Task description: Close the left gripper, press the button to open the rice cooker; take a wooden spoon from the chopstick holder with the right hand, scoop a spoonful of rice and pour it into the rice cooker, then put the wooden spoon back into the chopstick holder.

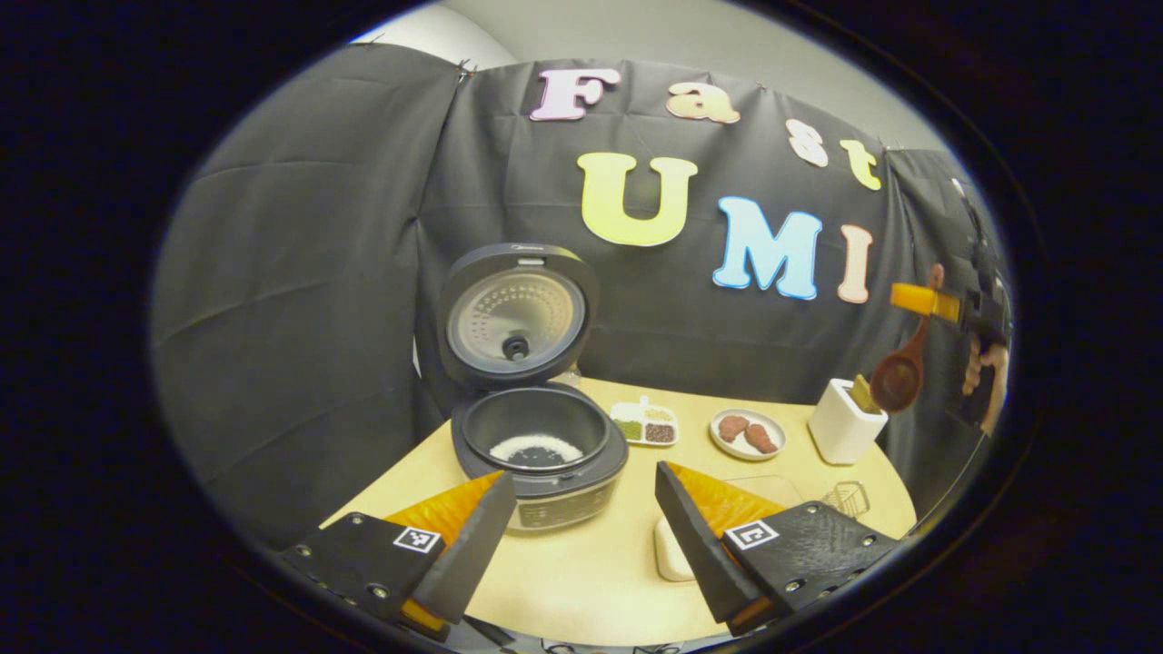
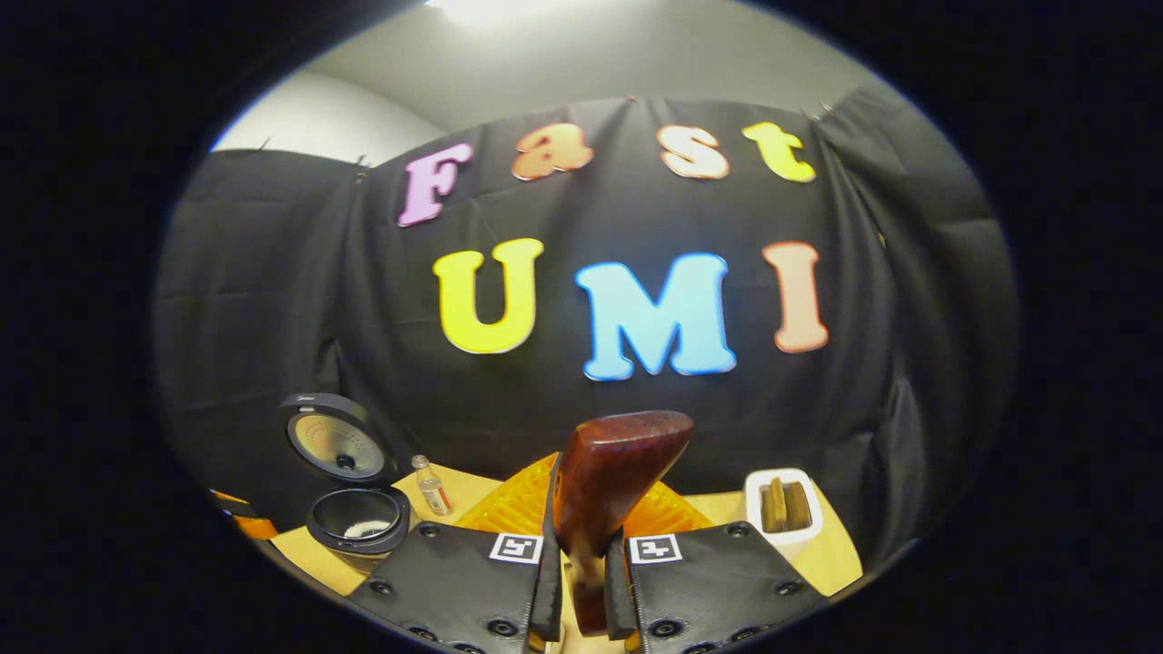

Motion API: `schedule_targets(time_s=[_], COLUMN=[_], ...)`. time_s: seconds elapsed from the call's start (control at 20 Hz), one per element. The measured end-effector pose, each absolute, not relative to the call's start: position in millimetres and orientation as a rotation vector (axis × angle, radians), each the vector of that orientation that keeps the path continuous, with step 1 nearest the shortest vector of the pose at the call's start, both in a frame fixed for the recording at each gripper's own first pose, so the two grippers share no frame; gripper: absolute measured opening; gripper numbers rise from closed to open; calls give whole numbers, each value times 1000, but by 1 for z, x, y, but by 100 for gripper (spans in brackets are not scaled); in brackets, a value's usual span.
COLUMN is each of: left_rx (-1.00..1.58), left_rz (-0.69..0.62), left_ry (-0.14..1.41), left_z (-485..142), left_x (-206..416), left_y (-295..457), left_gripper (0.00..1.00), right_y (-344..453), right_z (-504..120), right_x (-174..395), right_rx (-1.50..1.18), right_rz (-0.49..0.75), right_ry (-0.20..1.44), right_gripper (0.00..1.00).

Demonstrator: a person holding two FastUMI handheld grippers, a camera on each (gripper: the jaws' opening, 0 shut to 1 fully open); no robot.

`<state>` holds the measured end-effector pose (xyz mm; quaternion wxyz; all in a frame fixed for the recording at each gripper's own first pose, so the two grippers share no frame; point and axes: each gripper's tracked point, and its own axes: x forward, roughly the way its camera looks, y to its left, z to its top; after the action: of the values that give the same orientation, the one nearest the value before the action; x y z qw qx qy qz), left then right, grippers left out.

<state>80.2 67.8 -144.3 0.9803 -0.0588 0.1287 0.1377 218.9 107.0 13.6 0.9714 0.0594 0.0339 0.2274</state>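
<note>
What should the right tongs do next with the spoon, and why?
Probably lower the wooden spoon into the chopstick holder. The right tongs grip its handle, bowl hanging just above the holder, and rice already lies in the open rice cooker.

A round, pale wooden desk (image 1: 591,581) stands against the black cloth wall (image 1: 300,300). Toward its back edge sits a small white divided dish (image 1: 645,423) with green, yellowish and dark brown grains in separate sections. Just beside it lies a small round plate (image 1: 748,434) carrying two reddish-brown pieces of food. Nearer the front, a little wire basket (image 1: 847,498) rests near the desk's rim, with what looks like a clear tray beside it, too faint to tell. A white block (image 1: 670,556) lies on the near part of the desk. A small clear bottle (image 2: 432,486) with a label stands upright at the back.
</note>
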Motion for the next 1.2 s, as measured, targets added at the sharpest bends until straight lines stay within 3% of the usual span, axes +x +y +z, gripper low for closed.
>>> schedule_targets(time_s=[0.3,0.55,0.8,0.85,1.2], left_rx=[-111,-63,-56,-59,-79], left_rz=[303,332,375,387,402], left_ry=[291,317,346,352,359], left_z=[-152,-152,-151,-152,-149], left_x=[76,63,39,35,38], left_y=[19,-4,0,3,22], left_gripper=[97,97,97,97,99], right_y=[20,19,18,18,16], right_z=[-65,-135,-200,-213,-244], right_x=[240,249,259,263,267], right_rx=[280,395,435,436,478], right_rz=[348,321,254,233,172], right_ry=[241,398,494,521,589], right_gripper=[21,17,21,17,27])
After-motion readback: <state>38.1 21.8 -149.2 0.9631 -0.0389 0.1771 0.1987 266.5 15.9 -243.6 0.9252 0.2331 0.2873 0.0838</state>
